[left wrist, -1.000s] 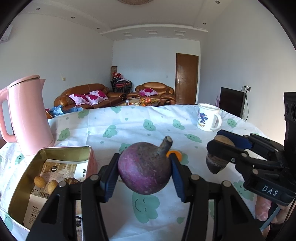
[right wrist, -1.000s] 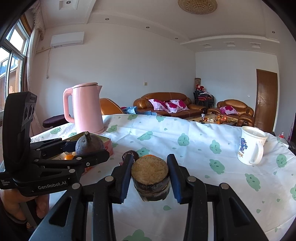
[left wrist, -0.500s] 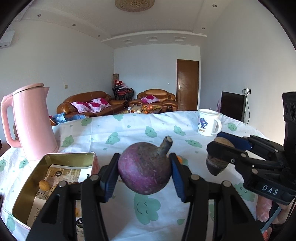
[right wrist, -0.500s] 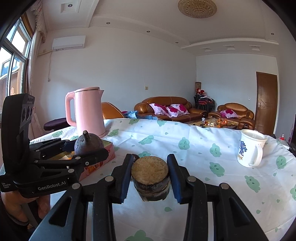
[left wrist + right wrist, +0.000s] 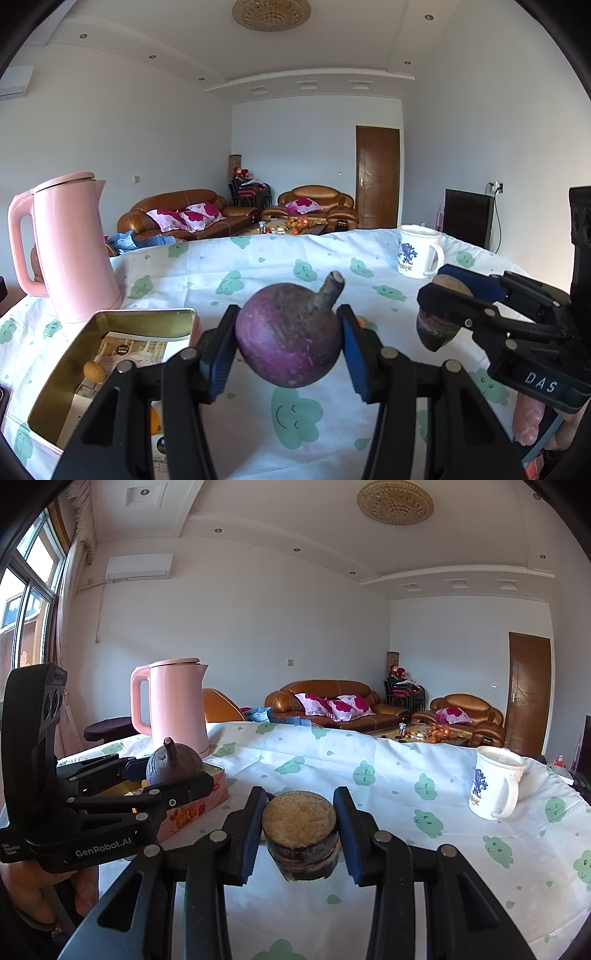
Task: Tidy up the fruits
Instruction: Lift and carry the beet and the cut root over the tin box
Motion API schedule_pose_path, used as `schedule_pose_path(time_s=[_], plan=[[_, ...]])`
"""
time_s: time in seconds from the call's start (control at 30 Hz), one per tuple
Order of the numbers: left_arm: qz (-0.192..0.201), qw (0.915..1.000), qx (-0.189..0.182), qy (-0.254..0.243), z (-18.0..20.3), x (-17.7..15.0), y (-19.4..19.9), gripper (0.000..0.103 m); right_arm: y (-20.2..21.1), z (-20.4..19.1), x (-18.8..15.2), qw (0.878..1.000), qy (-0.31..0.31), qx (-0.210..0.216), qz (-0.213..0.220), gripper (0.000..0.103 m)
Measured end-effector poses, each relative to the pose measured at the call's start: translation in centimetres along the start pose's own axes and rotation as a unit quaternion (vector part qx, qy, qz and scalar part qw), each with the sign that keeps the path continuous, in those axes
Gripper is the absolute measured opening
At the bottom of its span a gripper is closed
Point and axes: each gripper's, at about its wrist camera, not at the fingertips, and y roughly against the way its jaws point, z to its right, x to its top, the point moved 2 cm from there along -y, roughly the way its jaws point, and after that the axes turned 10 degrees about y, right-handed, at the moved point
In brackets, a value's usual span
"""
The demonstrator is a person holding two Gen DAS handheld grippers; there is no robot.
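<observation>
My left gripper [image 5: 286, 315] is shut on a round purple fruit [image 5: 288, 339] with a short stem, held above the tablecloth; it shows again at the left of the right wrist view, the purple fruit [image 5: 173, 762] in the left gripper [image 5: 173, 779]. My right gripper [image 5: 299, 797] is shut on a dark brown stub [image 5: 301, 830] with a tan cut face. In the left wrist view the right gripper [image 5: 439, 288] and its stub [image 5: 436, 332] hang to the right. An open gold tin [image 5: 122, 317] stands lower left, holding a small brown fruit [image 5: 95, 371] and an orange fruit [image 5: 155, 421].
A pink kettle [image 5: 70, 247] stands behind the tin at the left. A white mug [image 5: 495, 786] sits far right on the cloud-print tablecloth [image 5: 406, 849]. The tin's pink side [image 5: 192, 808] lies beside the left gripper. A person's hand [image 5: 37, 897] holds the left gripper.
The left wrist view has tipped up slightly, so the tin and table sit lower in frame. Both grippers keep the same hold and hardly move.
</observation>
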Motion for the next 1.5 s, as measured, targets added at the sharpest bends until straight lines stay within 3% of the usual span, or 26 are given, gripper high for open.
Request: schedule_pose_path(time_s=[0.4,1.5], plan=[[-0.011,0.9998,0.002,0.018,-0.7,0.2,-0.3,0.054,-0.9,-0.5,0.2,1.000,-0.001,0.011,-0.010,0.040],[-0.030,0.9961,0.061,0.055,-6.9,0.6,0.0,0.054,-4.9,-6.1,2.6,0.996,0.039,0.081,-0.026,0.040]])
